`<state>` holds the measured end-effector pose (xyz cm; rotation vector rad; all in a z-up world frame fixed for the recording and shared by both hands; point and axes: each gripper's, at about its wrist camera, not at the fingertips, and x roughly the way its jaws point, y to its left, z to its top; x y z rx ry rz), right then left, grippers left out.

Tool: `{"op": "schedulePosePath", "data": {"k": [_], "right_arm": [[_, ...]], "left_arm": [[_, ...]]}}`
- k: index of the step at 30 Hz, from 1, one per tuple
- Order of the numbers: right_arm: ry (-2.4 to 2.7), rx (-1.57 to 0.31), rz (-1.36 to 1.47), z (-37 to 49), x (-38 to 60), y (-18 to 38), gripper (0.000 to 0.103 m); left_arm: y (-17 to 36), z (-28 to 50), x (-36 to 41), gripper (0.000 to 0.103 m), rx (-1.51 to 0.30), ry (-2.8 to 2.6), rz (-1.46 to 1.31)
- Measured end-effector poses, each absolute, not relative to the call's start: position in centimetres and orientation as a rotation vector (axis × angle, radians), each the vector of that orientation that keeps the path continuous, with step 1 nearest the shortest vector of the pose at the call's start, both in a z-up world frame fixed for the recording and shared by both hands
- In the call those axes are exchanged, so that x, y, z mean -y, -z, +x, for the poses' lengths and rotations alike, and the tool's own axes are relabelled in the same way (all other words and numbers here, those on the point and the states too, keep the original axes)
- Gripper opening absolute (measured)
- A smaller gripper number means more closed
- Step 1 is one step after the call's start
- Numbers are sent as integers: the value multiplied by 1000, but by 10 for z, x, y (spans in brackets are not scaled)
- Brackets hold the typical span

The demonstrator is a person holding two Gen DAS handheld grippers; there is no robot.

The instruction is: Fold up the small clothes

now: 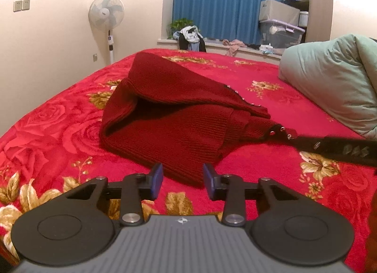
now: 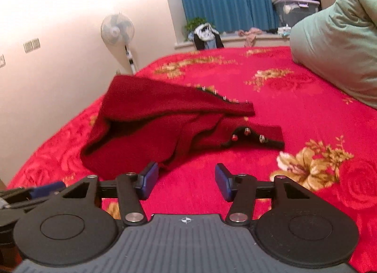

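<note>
Blue-padded left gripper sits low over the bedspread, jaws partly spread; the near hem of the sweater lies between the tips, pads not visibly pressing it. Right gripper likewise stands apart, wider, with only bare bedspread between its pads, the sweater edge just beside its left finger.

Dark red knit sweater lies mid-bed in a loose heap, one flap draped over itself, a studded dark trim strip trailing to the right.

Judgement: folding barely begun. One rough overlap exists, no neat edges; sleeves and hem are still to be squared and stacked.

Farther off: green pillow at right, standing fan by the wall, blue curtain behind.
</note>
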<state>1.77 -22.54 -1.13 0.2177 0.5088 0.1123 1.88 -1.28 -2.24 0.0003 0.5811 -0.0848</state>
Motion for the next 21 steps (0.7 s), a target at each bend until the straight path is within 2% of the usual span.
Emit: {"op": "schedulePosePath", "data": {"k": [6, 10, 15, 16, 18, 19, 20, 21], "right_arm": [[-100, -461, 225, 28, 238, 1, 63], [-96, -458, 264, 36, 251, -1, 63], [-104, -452, 276, 43, 263, -3, 49], [-102, -452, 280, 44, 266, -3, 47], [-104, -452, 297, 48, 271, -2, 37], [-100, -454, 302, 49, 273, -2, 35], [-93, -456, 308, 50, 276, -2, 33], [-84, -455, 317, 51, 279, 0, 32]], "left_arm": [[40, 76, 7, 43, -689, 69, -109], [73, 126, 4, 53, -825, 22, -229], [92, 160, 11, 55, -872, -51, -252], [90, 165, 14, 53, -871, -43, -222], [87, 177, 17, 32, -862, -17, -154], [82, 181, 15, 14, -857, 1, -132], [75, 184, 10, 8, -850, 28, -118], [65, 186, 4, 8, -835, 58, -95]]}}
